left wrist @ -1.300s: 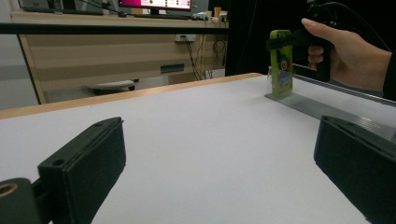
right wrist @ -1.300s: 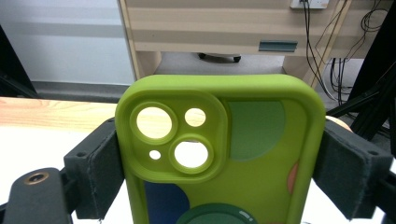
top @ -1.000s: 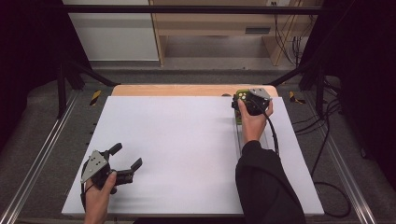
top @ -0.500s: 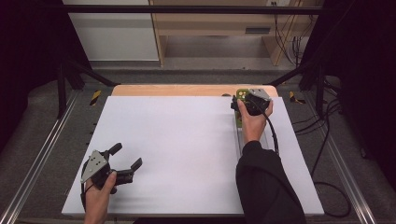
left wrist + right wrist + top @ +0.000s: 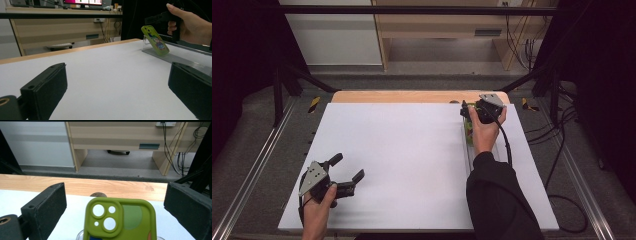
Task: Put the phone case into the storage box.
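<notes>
Phone: a lime-green phone in a soft rubbery case (image 5: 120, 220), camera cluster at its top corner and a cartoon print on its back, leans tilted on a clear plastic stand (image 5: 147, 41) at the far right of the white table top (image 5: 402, 150).
Long axis: it runs up and back from the stand's foot, so the phone's narrow sides face left and right as the right gripper view sees it.
Right gripper: the right gripper (image 5: 468, 114) hovers just over the phone's top end. Its black jaws have just been opening and now stand wide, one on each side of the case, with clear gaps to both edges and neither pad touching.
Key relation: the phone sits straight ahead of and between those jaws, its width crossing the gap. A grip would probably need only a short push forward and a squeeze across the narrow sides.
Nearer hand: the right, by far.
Left gripper: the left gripper (image 5: 346, 174) rests at the near left corner of the table, well apart from the phone, jaws spread and holding nothing.
Surroundings: a wooden strip (image 5: 75, 186) edges the table's far side.
</notes>
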The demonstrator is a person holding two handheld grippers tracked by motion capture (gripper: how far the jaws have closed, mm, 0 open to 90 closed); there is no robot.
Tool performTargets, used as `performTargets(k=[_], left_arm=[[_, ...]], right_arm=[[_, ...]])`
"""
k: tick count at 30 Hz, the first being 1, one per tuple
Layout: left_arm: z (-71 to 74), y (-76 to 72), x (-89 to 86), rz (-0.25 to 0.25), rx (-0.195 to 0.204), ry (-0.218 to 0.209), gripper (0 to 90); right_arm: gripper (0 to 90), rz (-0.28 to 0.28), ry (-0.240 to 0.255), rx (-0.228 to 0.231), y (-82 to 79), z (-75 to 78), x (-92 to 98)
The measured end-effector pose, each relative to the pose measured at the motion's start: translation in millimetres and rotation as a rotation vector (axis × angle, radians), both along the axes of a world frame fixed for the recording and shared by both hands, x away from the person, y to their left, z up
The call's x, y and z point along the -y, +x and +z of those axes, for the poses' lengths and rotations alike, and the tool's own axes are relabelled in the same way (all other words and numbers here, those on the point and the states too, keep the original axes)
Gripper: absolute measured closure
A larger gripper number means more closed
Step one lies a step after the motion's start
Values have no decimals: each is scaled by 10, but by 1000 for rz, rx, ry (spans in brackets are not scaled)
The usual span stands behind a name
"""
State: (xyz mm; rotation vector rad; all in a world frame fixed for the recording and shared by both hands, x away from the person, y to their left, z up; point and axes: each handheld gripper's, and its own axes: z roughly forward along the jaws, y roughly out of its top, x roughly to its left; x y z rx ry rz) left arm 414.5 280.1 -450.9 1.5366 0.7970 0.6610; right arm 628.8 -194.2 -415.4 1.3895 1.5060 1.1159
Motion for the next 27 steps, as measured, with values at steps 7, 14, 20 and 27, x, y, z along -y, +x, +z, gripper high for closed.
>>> performTargets(k=[7, 14, 20, 27], left_arm=[[-3, 1, 32, -3, 2, 24, 17], [-11, 7, 47, -5, 1, 37, 16], [-15, 6, 46, -5, 1, 39, 16], [-14, 6, 52, -5, 3, 44, 15]], right_arm=[[51, 23, 22, 0, -87, 132, -15], [55, 41, 27, -14, -143, 197, -5], [59, 58, 21, -21, -175, 232, 26], [71, 79, 27, -16, -248, 284, 58]])
